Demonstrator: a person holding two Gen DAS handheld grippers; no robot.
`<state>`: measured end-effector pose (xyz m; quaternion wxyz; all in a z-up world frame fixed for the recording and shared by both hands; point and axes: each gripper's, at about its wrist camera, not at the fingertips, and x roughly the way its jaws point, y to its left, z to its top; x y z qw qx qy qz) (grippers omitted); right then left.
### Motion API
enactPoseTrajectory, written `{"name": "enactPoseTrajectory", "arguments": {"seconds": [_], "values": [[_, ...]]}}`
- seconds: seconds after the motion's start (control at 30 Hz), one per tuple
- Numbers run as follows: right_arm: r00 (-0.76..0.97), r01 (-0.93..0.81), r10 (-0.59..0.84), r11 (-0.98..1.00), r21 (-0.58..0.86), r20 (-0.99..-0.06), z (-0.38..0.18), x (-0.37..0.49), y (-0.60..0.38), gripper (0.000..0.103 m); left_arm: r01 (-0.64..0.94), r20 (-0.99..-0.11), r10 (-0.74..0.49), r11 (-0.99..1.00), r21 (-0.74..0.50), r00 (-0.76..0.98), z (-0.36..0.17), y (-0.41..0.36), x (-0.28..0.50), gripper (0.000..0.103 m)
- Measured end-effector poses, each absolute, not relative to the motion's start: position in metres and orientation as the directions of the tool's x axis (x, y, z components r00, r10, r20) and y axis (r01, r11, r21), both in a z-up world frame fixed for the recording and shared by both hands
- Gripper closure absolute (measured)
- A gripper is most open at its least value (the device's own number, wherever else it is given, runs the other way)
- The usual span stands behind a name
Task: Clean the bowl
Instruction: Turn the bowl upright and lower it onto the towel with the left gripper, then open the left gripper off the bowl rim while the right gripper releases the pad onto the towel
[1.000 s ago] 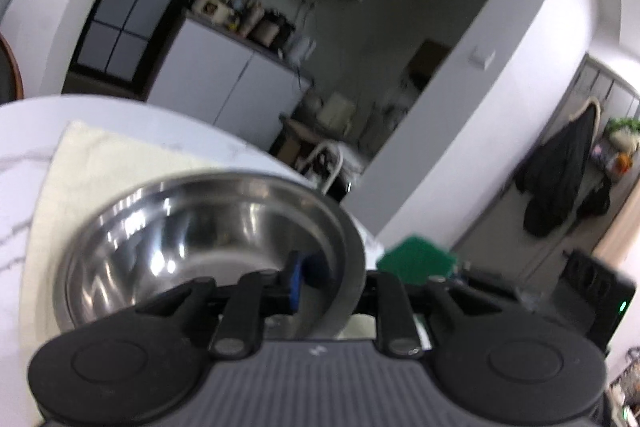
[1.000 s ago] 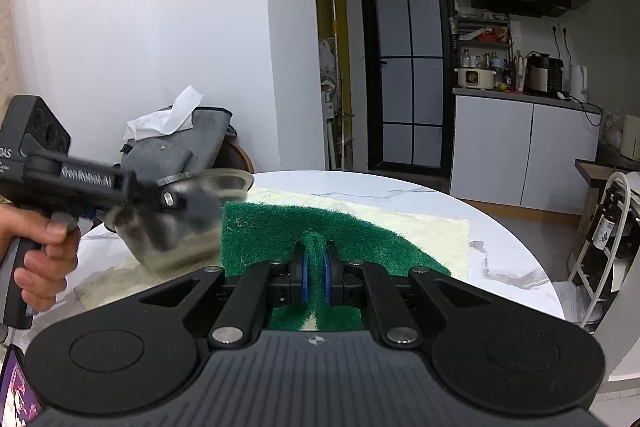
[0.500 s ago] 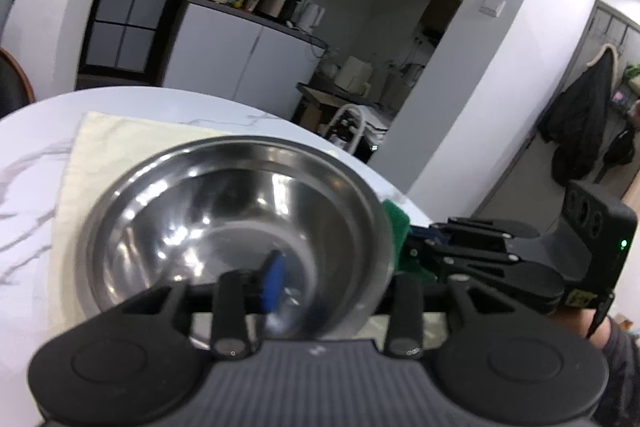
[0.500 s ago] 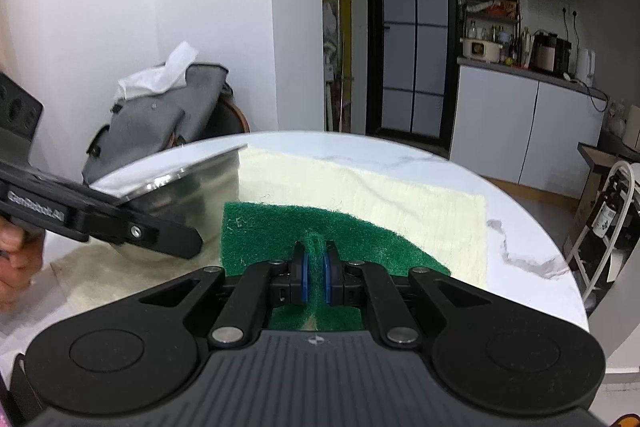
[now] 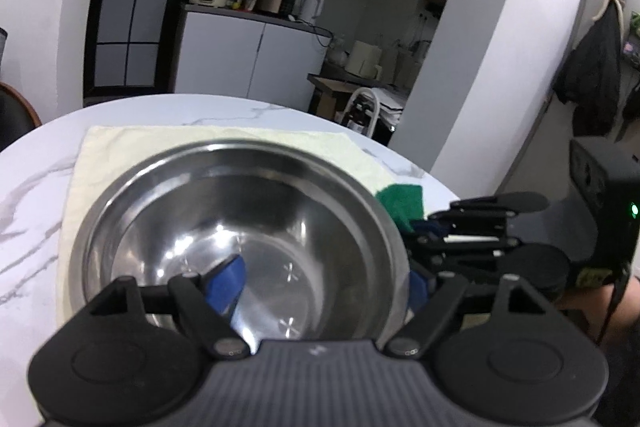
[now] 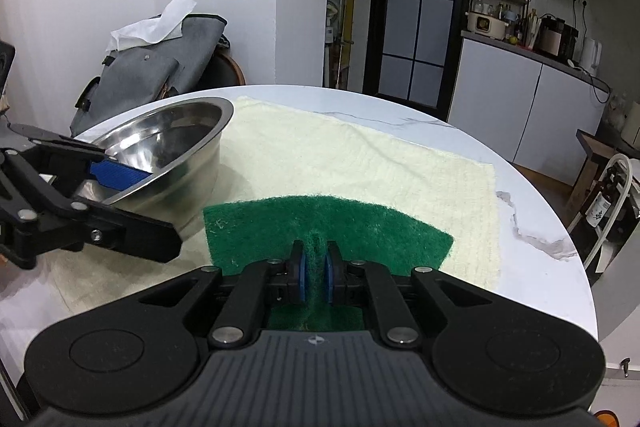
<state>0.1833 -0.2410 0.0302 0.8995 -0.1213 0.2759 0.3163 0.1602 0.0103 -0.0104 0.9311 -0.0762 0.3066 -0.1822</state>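
A steel bowl (image 5: 248,227) (image 6: 168,143) sits upright on a cream towel (image 5: 200,139) (image 6: 360,155). My left gripper (image 5: 322,287) (image 6: 144,211) straddles its near rim, one blue pad inside and one outside. Its jaws are opening and neither pad presses the wall. A green scouring pad (image 6: 328,223) (image 5: 402,203) lies flat on the towel to the bowl's right. My right gripper (image 6: 315,261) (image 5: 424,231) still pinches a raised fold of it, and its jaws are starting to open.
The towel covers much of a round white marble table (image 6: 532,227) (image 5: 32,195), whose edge curves close on the right. A grey bag (image 6: 160,67) with white tissue rests on a chair behind the table. White kitchen cabinets (image 6: 520,99) stand further back.
The bowl has come down from the air onto the towel and my left jaws have opened off its rim. The right gripper sank with the scouring pad, and its pads have parted slightly.
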Motion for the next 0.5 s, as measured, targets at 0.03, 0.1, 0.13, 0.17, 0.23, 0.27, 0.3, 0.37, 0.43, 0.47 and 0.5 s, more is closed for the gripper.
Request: {"name": "enactPoseTrajectory", "arguments": {"seconds": [0.03, 0.1, 0.13, 0.17, 0.23, 0.27, 0.3, 0.37, 0.43, 0.47, 0.5], "values": [[0.649, -0.636, 0.499, 0.77, -0.05, -0.574, 0.0298, 0.1827, -0.2414, 0.086, 0.286, -0.544, -0.374, 0.927, -0.241, 0.751, -0.0102, 0.0088, 0.1605, 0.02], [0.657, -0.63, 0.491, 0.775, -0.058, -0.572, 0.0293, 0.1829, -0.2441, 0.078, 0.278, -0.55, -0.357, 0.934, -0.224, 0.755, -0.011, 0.0057, 0.1621, 0.019], [0.656, -0.629, 0.492, 0.775, -0.054, -0.572, 0.0297, 0.1842, -0.2471, 0.078, 0.276, -0.554, -0.354, 0.935, -0.222, 0.753, -0.0115, 0.0044, 0.1629, 0.018], [0.655, -0.628, 0.494, 0.777, -0.048, -0.572, 0.0296, 0.1847, -0.2476, 0.077, 0.276, -0.556, -0.354, 0.935, -0.222, 0.752, -0.0115, 0.003, 0.1629, 0.018], [0.652, -0.627, 0.499, 0.778, -0.037, -0.571, 0.0292, 0.1854, -0.2483, 0.076, 0.274, -0.556, -0.354, 0.935, -0.224, 0.752, -0.0104, 0.0009, 0.1625, 0.016], [0.653, -0.627, 0.499, 0.778, -0.037, -0.57, 0.0291, 0.1853, -0.2483, 0.076, 0.27, -0.555, -0.351, 0.936, -0.226, 0.754, -0.0097, 0.0005, 0.1633, 0.015], [0.653, -0.627, 0.499, 0.778, -0.038, -0.569, 0.0293, 0.1852, -0.248, 0.076, 0.267, -0.554, -0.349, 0.937, -0.227, 0.755, -0.0091, 0.0001, 0.1641, 0.014], [0.654, -0.627, 0.499, 0.778, -0.04, -0.569, 0.0294, 0.1851, -0.2478, 0.075, 0.256, -0.552, -0.345, 0.938, -0.233, 0.759, -0.0078, 0.0008, 0.1647, 0.014], [0.66, -0.626, 0.494, 0.778, -0.051, -0.566, 0.0308, 0.1836, -0.2472, 0.07, 0.252, -0.545, -0.344, 0.938, -0.239, 0.765, -0.0056, 0.0018, 0.1639, 0.012], [0.665, -0.626, 0.493, 0.778, -0.058, -0.561, 0.0317, 0.182, -0.2465, 0.065, 0.253, -0.536, -0.348, 0.936, -0.246, 0.769, -0.0037, 0.0028, 0.1624, 0.009], [0.667, -0.626, 0.494, 0.778, -0.06, -0.558, 0.0324, 0.1808, -0.2461, 0.062, 0.256, -0.53, -0.354, 0.933, -0.252, 0.771, -0.0021, 0.0036, 0.1611, 0.008]]}}
